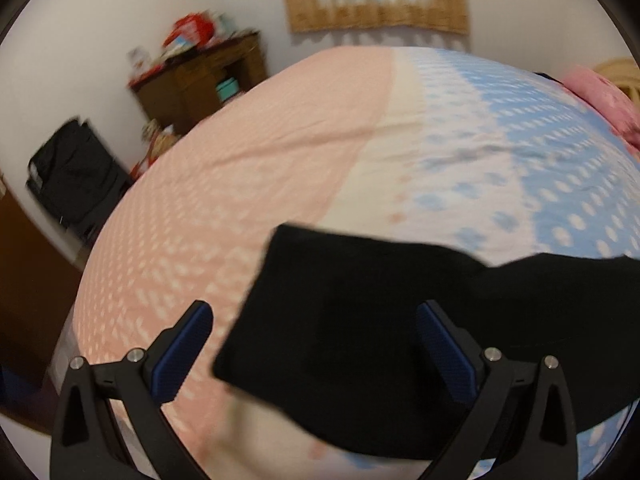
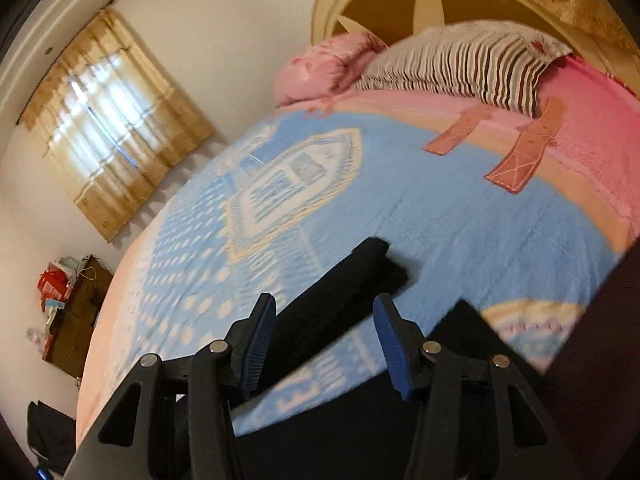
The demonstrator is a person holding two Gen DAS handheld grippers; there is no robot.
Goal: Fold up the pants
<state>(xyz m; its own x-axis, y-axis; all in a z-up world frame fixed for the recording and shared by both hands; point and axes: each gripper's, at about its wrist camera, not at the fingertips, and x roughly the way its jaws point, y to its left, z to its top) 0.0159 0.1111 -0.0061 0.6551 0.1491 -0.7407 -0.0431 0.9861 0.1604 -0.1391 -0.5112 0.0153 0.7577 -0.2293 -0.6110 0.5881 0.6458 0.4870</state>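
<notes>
Pants: the black pants [image 1: 360,332] lie on the bedspread [image 1: 280,140], near you.
Jaws: your left gripper [image 1: 316,320] and right gripper [image 2: 324,312] both gape, holding nothing.
Progress: seemingly partly folded; you still have folds left.

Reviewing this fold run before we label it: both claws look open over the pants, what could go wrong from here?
1. The left claw is open, with a corner of the black pants between its fingers; closing now may catch only one layer.
2. The right claw is open over a narrow strip of pants, which could slip out.
3. The blanket is soft, so either claw might pinch it too.
</notes>
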